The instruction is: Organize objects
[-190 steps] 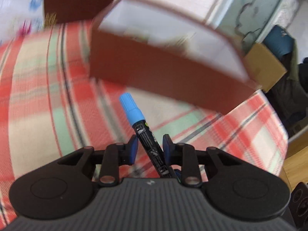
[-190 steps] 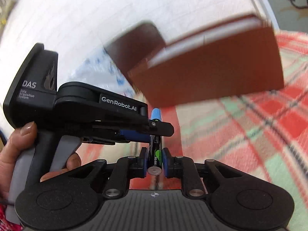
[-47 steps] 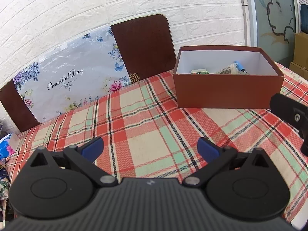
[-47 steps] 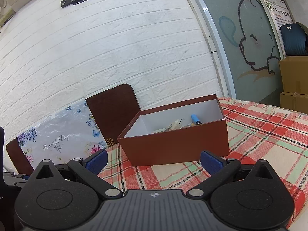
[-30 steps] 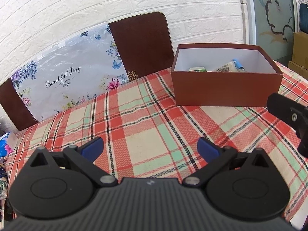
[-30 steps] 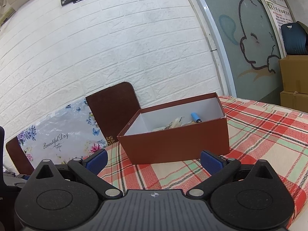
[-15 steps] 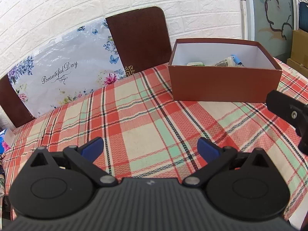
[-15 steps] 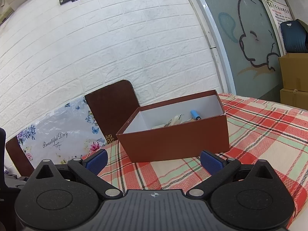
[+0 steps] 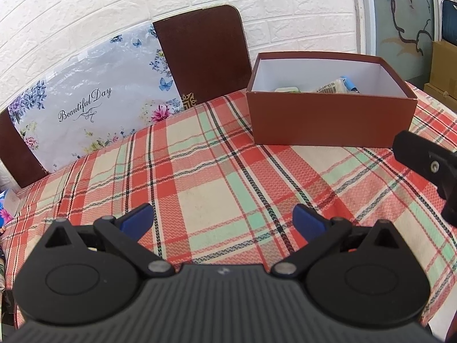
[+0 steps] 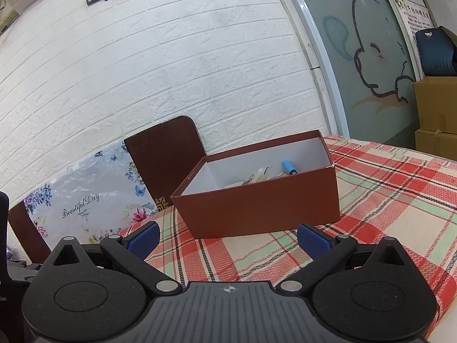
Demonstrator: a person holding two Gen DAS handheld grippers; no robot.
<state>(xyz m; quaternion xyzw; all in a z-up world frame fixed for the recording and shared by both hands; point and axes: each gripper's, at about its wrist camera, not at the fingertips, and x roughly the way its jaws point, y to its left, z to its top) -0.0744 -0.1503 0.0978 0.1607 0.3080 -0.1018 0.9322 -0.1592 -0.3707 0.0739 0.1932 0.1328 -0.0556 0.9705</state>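
A brown box [image 9: 331, 120] with a white inside stands at the far right of the plaid table; it also shows in the right wrist view [image 10: 262, 211]. Inside lie a blue-capped marker [image 10: 289, 167], a white packet [image 9: 331, 87] and other small items. My left gripper [image 9: 222, 221] is open and empty, low over the cloth, well short of the box. My right gripper [image 10: 228, 238] is open and empty, in front of the box. Part of the right gripper's body [image 9: 428, 165] shows at the right edge of the left wrist view.
The plaid tablecloth [image 9: 214, 177] covers the table. Behind it stand two brown chair backs [image 9: 202, 57] and a floral "Beautiful Day" bag [image 9: 85, 108] against a white brick wall. Cardboard boxes [image 10: 437, 108] are stacked at the far right.
Both grippers have let go of what they held, the left a blue-capped marker, and now stand open, drawn back from the box. In the last second the views shifted only slightly.
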